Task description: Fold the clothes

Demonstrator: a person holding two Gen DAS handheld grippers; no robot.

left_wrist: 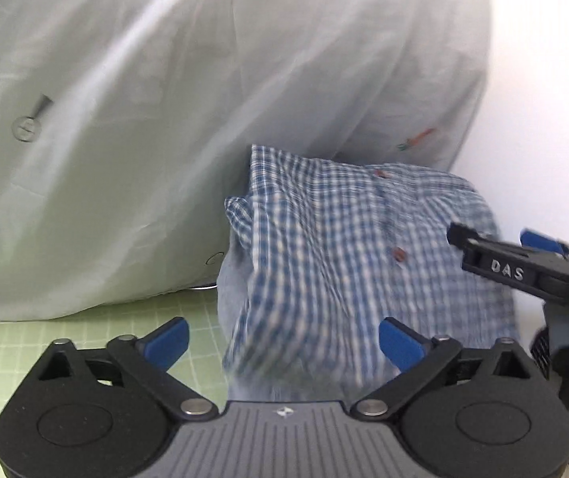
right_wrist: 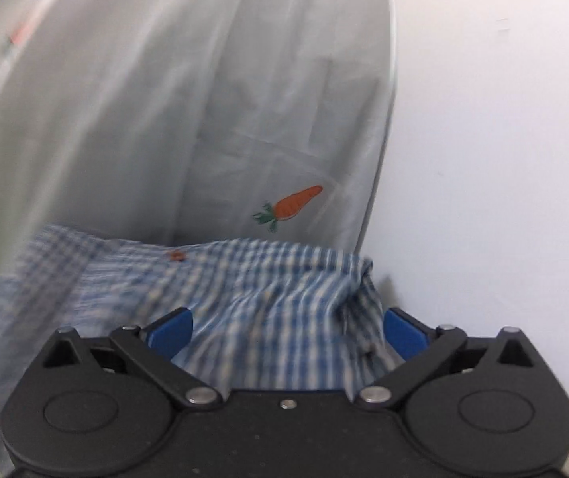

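On the green gridded mat, near its far edge where a pale cloth printed with small carrots hangs as a backdrop, lies a blue-and-white checked shirt. Shirt is bunched into a rough, partly folded heap; fabric rumpled, button placket facing up with two reddish-brown buttons visible along it, one corner flipped up on the left side of the heap. Some motion blur on the near part of the cloth. Left gripper: jaws spread wide apart, blue pads clear of the fabric; the shirt's near edge sits between and just ahead of the fingers, not pinched. Right gripper: jaws likewise fully apart; checked fabric lies between the two blue pads, and a crumpled fold at the shirt's right end rests just beside the right-hand pad; whether it touches cannot be told. In the left wrist view the right gripper enters from the right edge, over the right side of the shirt. White wall stands to the right of the hanging cloth.
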